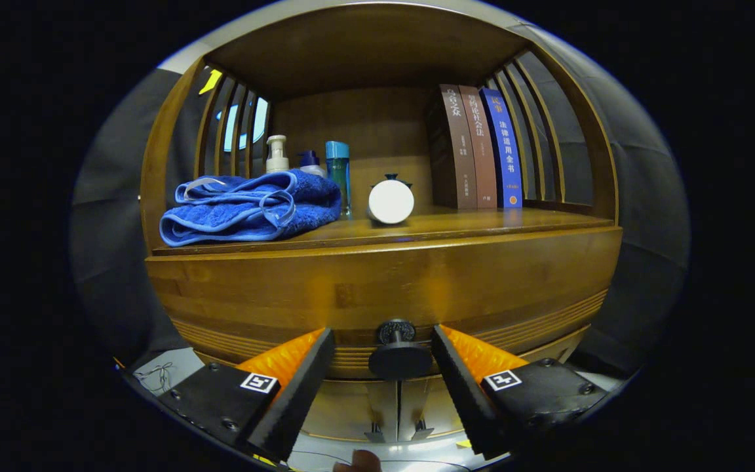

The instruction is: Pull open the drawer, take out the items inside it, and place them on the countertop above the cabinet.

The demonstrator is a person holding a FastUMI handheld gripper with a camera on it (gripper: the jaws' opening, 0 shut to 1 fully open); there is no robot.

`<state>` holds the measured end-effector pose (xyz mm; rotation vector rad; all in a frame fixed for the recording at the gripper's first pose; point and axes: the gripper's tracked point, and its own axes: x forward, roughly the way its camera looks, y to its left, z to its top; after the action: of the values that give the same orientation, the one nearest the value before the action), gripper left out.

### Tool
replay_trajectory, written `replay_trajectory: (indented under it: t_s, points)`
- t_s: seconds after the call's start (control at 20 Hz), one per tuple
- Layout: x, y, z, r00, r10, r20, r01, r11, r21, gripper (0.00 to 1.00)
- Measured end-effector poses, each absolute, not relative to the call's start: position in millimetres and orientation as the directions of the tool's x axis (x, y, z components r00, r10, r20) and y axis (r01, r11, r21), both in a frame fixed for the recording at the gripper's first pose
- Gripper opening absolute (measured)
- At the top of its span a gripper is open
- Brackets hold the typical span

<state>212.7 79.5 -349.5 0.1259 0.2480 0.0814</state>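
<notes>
A wooden cabinet stands close in front of me, its drawer front (384,288) a wide curved panel. A dark round knob (400,357) sticks out from the drawer's lower middle. My gripper (383,347) is open, one finger on each side of the knob, with small gaps to both. The drawer looks shut, and what lies inside it is hidden. The countertop (476,226) above the drawer is a wooden shelf under a roofed frame.
On the countertop lie a folded blue towel (250,208), a few bottles (338,172) behind it, a white round-faced object (390,201) in the middle and three upright books (482,147) at the right. Slatted wooden sides close the shelf at both ends. A fingertip (358,462) shows below the cabinet.
</notes>
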Motion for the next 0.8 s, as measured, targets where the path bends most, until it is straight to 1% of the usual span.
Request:
replay_trajectory:
  t_s: [0.2, 0.55, 0.8]
  points:
    - [207.3, 74.2, -329.6, 0.972, 0.099, -0.214, -0.074, 0.99, 0.119, 0.99]
    - [179.6, 47.1, -252.9, 0.991, 0.051, -0.123, -0.034, 0.99, 0.137, 0.98]
    - [156.0, 32.1, -208.0, 0.989, 0.045, -0.138, -0.033, 0.996, 0.086, 0.98]
